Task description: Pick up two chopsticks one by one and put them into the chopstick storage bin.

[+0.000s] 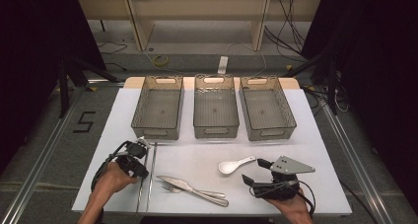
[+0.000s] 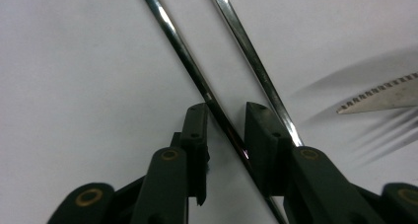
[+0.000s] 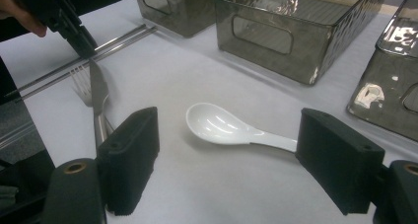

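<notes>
Steel chopsticks [image 1: 148, 174] lay lengthwise on the surface's [image 1: 305, 135] left; we had our open left claw [image 2: 226, 130] straddling one, while our right claw [image 3: 231, 160] gaped by the spoon [image 3: 222, 128].

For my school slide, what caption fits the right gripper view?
Open right gripper lined up on a white spoon lying on the table, beside grey bins.

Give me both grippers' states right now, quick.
Left gripper: open, jaws straddling one metal chopstick, not yet clamped.
Right gripper: open wide, holding nothing, white spoon lying between its jaws.
</notes>
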A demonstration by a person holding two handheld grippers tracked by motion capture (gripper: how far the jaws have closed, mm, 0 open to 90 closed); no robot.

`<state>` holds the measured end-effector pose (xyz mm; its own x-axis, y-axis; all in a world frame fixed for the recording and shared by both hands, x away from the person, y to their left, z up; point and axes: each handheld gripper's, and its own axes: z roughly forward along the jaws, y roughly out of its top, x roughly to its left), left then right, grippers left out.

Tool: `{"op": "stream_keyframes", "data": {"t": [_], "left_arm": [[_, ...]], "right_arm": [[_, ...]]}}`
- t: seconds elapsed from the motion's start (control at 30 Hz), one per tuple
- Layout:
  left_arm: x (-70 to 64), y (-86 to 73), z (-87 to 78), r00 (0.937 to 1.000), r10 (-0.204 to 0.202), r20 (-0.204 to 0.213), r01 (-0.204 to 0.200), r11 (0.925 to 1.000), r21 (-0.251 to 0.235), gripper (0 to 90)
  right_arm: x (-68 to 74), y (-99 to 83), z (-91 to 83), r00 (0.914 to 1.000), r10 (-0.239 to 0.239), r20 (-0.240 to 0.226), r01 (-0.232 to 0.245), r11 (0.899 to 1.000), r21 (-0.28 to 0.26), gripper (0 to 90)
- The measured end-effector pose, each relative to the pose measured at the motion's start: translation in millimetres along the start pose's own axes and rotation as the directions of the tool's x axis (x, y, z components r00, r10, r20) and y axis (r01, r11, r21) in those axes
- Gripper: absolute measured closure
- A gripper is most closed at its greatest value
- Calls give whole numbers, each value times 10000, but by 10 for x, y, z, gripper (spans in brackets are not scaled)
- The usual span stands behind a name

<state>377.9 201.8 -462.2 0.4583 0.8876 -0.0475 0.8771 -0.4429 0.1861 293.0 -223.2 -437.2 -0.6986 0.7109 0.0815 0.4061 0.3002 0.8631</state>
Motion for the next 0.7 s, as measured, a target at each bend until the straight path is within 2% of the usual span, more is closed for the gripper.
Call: {"op": "stream_keyframes", "data": {"t": [0.2,0.57,0.7], "left_arm": [[-48,53,6,9987,360,-351,-345,9985,426,729],[-29,43,6,9992,363,-138,-359,9989,295,846],[-19,31,2,9991,413,-82,-411,9989,227,848]], "right_arm": [[6,-2,4,10000,-66,-29,67,10000,53,259],[10,-5,11,9999,-71,-108,72,9999,123,266],[10,-5,13,9999,-78,-134,80,9999,131,267]]}}
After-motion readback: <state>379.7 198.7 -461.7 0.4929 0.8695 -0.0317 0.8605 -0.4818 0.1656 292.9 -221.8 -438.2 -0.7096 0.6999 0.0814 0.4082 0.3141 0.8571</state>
